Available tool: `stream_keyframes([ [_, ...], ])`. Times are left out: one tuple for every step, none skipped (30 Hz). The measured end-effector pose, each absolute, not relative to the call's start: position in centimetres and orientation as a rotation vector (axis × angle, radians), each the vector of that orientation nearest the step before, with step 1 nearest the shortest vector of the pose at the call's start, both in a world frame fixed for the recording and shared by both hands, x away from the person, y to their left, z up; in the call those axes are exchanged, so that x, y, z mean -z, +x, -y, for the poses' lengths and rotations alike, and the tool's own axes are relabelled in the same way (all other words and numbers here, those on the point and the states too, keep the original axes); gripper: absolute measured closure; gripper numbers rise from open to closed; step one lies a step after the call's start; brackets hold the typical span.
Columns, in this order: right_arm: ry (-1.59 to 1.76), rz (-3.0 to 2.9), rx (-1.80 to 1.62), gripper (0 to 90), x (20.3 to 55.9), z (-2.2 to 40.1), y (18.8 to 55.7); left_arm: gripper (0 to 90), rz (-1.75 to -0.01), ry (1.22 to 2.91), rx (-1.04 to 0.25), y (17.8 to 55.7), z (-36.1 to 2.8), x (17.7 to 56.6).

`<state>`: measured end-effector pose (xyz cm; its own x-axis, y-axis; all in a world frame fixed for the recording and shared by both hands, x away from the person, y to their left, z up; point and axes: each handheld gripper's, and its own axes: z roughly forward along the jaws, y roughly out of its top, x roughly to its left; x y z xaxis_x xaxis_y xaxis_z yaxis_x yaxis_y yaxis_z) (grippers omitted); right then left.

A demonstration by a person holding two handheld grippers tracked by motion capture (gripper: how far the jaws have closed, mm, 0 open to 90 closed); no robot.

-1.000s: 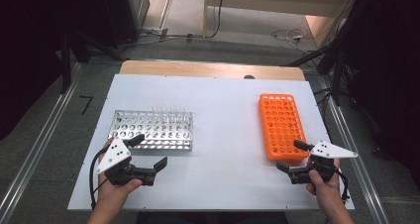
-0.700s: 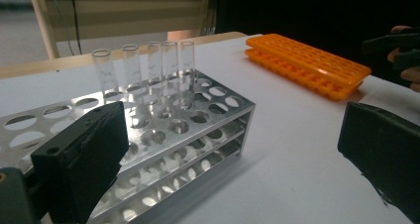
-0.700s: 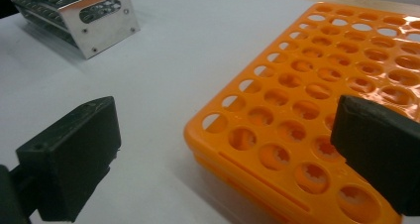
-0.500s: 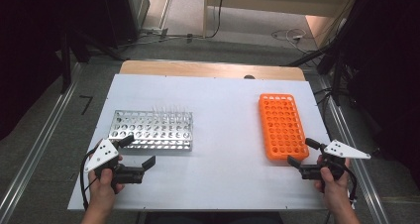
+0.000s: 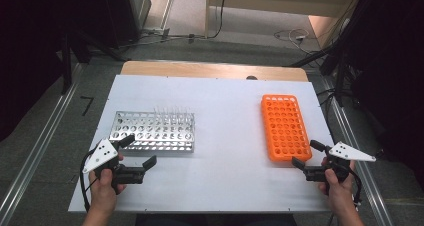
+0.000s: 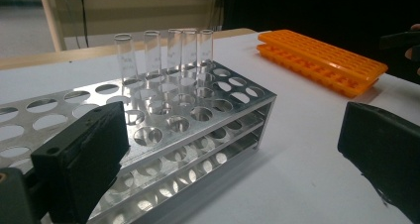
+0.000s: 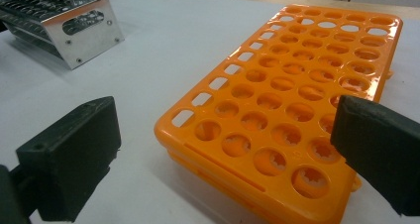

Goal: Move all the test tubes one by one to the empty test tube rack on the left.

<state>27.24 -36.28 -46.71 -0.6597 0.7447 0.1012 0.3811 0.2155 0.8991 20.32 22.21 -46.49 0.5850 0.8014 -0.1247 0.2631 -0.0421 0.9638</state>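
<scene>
At the near edge of the white table (image 5: 225, 116), the left tongs (image 5: 139, 151) sit spread wide with nothing between the jaws, just in front of the near-left corner of the metal rack (image 5: 154, 131). The right tongs (image 5: 307, 153) are spread and empty too, close beside the near-right corner of the orange rack (image 5: 285, 126). Both are held by a person's hands coming in from the bottom of the high view.

The metal rack lies on the left half of the table — in the left gripper view five clear glass tubes (image 6: 168, 53) stand upright in its far row. The orange rack lies lengthwise on the right half, well apart from the metal one, and its holes look empty in the right gripper view.

Beyond the white sheet a strip of wooden tabletop (image 5: 210, 70) shows at the far edge. Past that lie grey floor, metal rails (image 5: 40, 151) along both sides, loose cables (image 5: 295, 35) and dark equipment.

Against the frames from a second and half a second ago, both hands have drawn back toward the near edge and slightly outward; the racks have not moved.
</scene>
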Motion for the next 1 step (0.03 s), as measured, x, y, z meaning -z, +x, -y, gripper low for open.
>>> stream_keyframes([
  [1.049,-2.144,-1.425,0.0,46.65,36.32,27.19,0.0,-0.914,1.605,-0.551,20.34,-22.18,46.51],
])
